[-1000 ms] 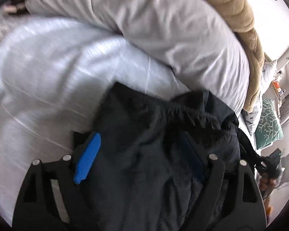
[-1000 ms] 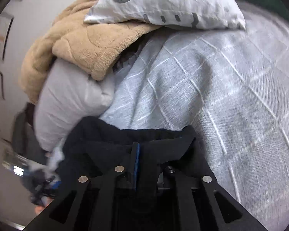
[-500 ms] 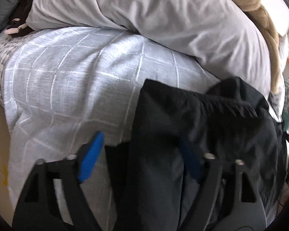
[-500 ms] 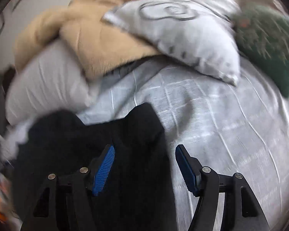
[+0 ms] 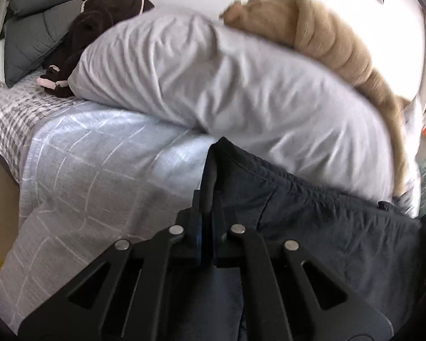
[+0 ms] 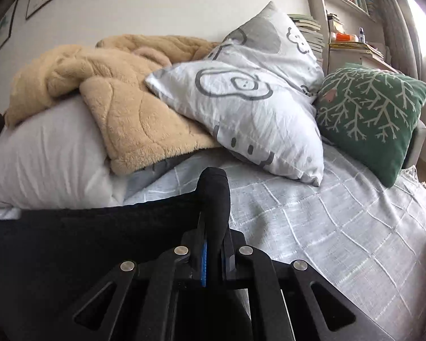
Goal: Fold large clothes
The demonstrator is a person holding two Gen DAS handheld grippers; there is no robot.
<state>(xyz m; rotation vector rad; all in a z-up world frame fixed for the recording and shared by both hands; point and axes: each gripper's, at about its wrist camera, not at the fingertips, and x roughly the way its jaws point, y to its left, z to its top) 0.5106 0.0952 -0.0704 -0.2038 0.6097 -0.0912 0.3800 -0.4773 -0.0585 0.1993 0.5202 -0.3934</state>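
A black garment with a gathered waistband [image 5: 326, 221] hangs stretched over the pale checked bedspread [image 5: 99, 170]. In the left wrist view my left gripper [image 5: 208, 227] is shut on the garment's left corner, the cloth standing up pinched between the blue pads. In the right wrist view my right gripper [image 6: 213, 238] is shut on the other corner of the same garment [image 6: 99, 241], a fold of cloth sticking up between its fingers. The garment spans between the two grippers, above the bed.
A big white duvet roll [image 5: 227, 85] lies behind the garment with a tan fleece blanket [image 6: 122, 108] on it. A white printed pillow [image 6: 255, 108] and a green cushion [image 6: 369, 113] sit at the right. Dark clothes [image 5: 93, 28] and a grey padded item [image 5: 34, 28] lie far left.
Both grippers stood open around the garment's corners half a second ago and have now shut on the cloth. Both views have tipped upward, and the waistband is pulled straighter between them.
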